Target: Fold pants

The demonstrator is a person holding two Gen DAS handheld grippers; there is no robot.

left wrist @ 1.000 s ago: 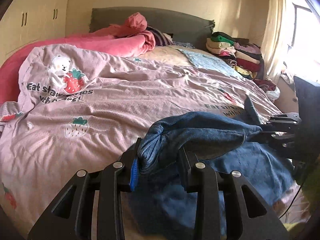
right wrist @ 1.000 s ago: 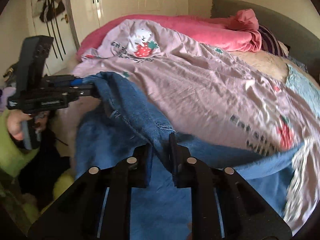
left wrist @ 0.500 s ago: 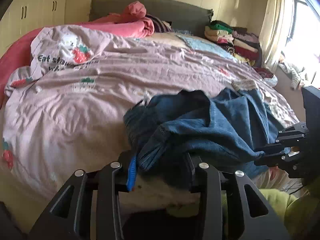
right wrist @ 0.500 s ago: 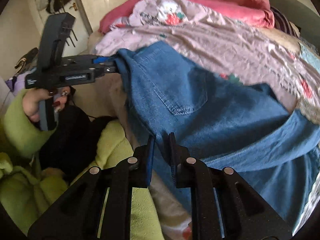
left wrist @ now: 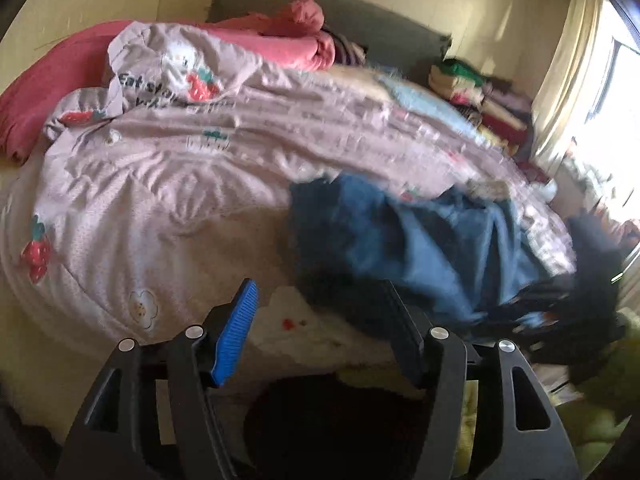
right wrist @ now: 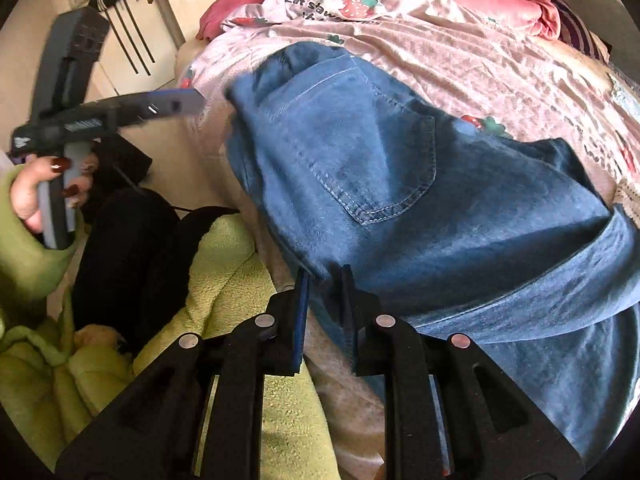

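Observation:
Blue jeans (right wrist: pixel 400 184) lie on the pink strawberry quilt (right wrist: pixel 460 60) at the bed's near edge, back pocket up, one leg folded across. In the right wrist view my right gripper (right wrist: pixel 324 276) is nearly shut on the jeans' near hem, and its jaws are just starting to open. My left gripper (left wrist: pixel 318 286) is opening and its pads press on nothing. The jeans (left wrist: pixel 420 240) lie just beyond its right finger. From the right wrist view the left gripper (right wrist: pixel 192 102) hangs a little to the left of the waistband corner, held by a hand in a green sleeve.
A person in a green fleece (right wrist: pixel 224 280) and dark trousers stands against the bed's edge. A pink blanket (left wrist: pixel 280 40) and a grey headboard lie at the far end. Folded clothes (left wrist: pixel 480 96) are stacked by the curtain. Cupboard doors (right wrist: pixel 132 48) stand to the left.
The left gripper let go of the jeans' corner, opened wide and drew back to the left. The jeans dropped onto the quilt. The right gripper sank toward the bed's edge, still on the hem.

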